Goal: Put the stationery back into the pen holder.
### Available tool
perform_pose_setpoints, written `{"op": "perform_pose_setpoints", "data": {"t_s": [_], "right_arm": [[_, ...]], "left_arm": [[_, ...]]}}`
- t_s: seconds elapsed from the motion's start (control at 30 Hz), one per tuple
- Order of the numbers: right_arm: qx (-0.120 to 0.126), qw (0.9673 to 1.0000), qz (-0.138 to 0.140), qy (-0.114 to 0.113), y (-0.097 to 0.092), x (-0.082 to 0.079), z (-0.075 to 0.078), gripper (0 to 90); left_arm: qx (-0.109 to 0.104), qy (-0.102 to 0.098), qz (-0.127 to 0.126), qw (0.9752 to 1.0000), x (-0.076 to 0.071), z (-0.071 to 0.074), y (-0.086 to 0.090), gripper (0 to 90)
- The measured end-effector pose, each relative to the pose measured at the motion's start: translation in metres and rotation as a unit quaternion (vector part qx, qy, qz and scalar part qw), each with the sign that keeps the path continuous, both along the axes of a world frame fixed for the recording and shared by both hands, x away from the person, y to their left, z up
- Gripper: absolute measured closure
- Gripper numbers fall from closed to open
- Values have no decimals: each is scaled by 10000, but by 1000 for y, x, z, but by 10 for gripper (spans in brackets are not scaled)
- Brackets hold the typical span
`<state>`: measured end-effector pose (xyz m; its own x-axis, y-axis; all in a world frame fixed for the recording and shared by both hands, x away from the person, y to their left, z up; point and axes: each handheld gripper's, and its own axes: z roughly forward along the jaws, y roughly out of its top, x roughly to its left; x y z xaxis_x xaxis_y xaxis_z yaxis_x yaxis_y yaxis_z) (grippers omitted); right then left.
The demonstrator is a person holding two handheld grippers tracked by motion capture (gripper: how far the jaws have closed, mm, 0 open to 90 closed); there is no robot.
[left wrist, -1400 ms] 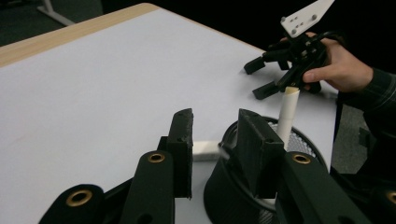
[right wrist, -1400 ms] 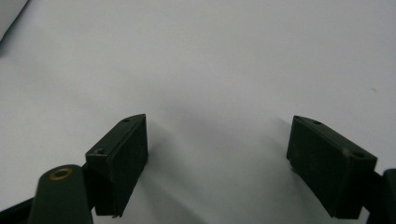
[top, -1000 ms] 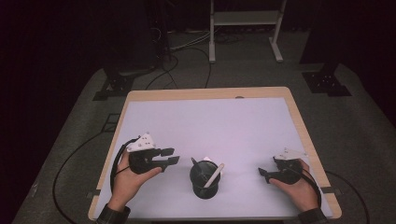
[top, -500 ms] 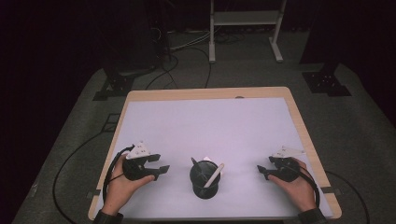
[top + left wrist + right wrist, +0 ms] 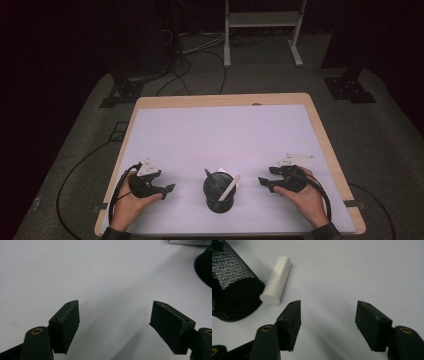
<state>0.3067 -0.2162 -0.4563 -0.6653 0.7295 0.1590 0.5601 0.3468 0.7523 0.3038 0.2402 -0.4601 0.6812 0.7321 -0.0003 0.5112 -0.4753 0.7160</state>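
Dark floor with loose cables surrounds the worktop (image 5: 225, 125), a pale sheet edged in light wood. Behind it stands a white metal frame (image 5: 262, 20) on two legs.

Near the front edge of the worktop, midway between the two hands, a black mesh pen cup (image 5: 219, 191) stands upright. A white stick (image 5: 229, 187) leans out over its rim toward the right. In the right gripper view the mesh wall of the cup fills the upper left corner, and a white cylinder with a squared far end (image 5: 276, 281) lies flat on the sheet just beside the cup's base.

The left gripper (image 5: 167, 189) sits low over the sheet to the cup's left, well apart from it, held in the person's left hand (image 5: 127, 207). Its fingers (image 5: 66, 323) have just been opening and stand wide apart with only bare sheet between them.

The right gripper (image 5: 262, 182) sits to the cup's right, in the right hand (image 5: 305, 197), pointing toward the cup. Its fingers (image 5: 290, 320) have lately drawn in a little but remain parted, with nothing between them.
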Motion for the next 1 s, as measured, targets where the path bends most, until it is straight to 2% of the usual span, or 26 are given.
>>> {"op": "perform_pose_setpoints", "data": {"t_s": [0.1,0.2,0.27,0.57,1.0], "right_arm": [[50,9999,148,-6,10,1,1,357],[68,9996,261,4,19,2,2,352],[77,9995,319,-10,25,3,3,350],[186,9986,503,28,47,10,4,344],[127,9979,638,67,69,17,1,343]], "left_arm": [[28,3,80,10000,2,-5,2,199],[198,8,239,9995,4,-11,4,185],[122,7,287,9995,5,-13,6,166],[121,-47,473,9988,7,-18,8,46],[127,-52,521,9985,8,-19,8,14]]}}
